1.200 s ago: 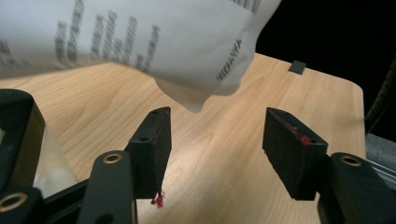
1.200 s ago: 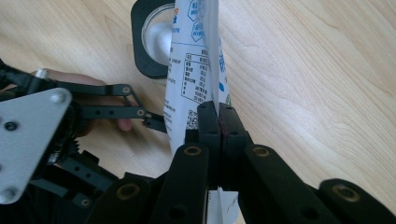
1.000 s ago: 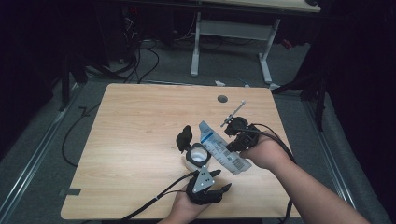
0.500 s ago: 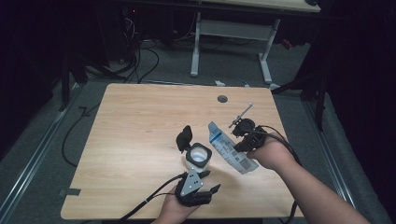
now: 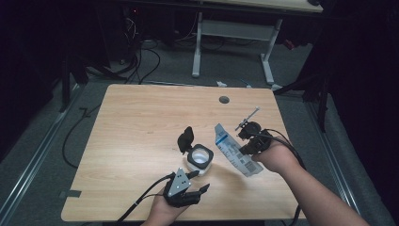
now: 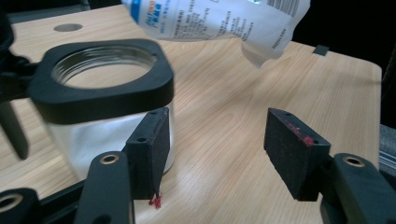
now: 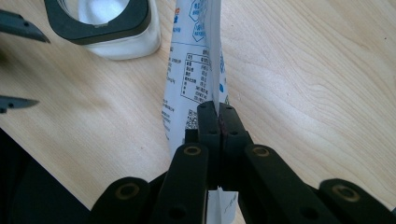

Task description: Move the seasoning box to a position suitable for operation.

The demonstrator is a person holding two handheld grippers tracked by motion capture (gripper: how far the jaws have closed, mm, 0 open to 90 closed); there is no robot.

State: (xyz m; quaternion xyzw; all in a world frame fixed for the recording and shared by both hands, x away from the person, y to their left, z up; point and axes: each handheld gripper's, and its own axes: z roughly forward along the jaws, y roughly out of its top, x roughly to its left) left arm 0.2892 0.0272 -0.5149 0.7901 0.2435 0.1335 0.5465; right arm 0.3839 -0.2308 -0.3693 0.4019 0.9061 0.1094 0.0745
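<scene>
Right gripper: clamping a white printed pouch by one edge, jaws fully closed on the film, as seen in the right gripper view, where the pouch is rising straight out from between the pads. In the high view, hanging tilted above the wooden table, just right of the jar, upper end pointing toward the table's far side. Blue and black print showing on the pouch face; text too small to read.

Left gripper: standing open, gripping nothing. In the left gripper view, jaws spread apart with bare tabletop between them; left pad sitting just beside the wall of the jar, contact not determinable. Red smears showing on both pads.

Jar: resting upright on the table near its middle front, clear body with a square black collar round the mouth, mouth open. Black hinged lid standing up at the jar's far-left side. In the right gripper view, jar lying at top left, apart from the pouch.

Pouch lower corner hanging above and beyond the jar's rim in the left gripper view, not touching it.

Round hole sitting in the tabletop toward the far edge. Cables trailing from both grippers off the near edge.
</scene>
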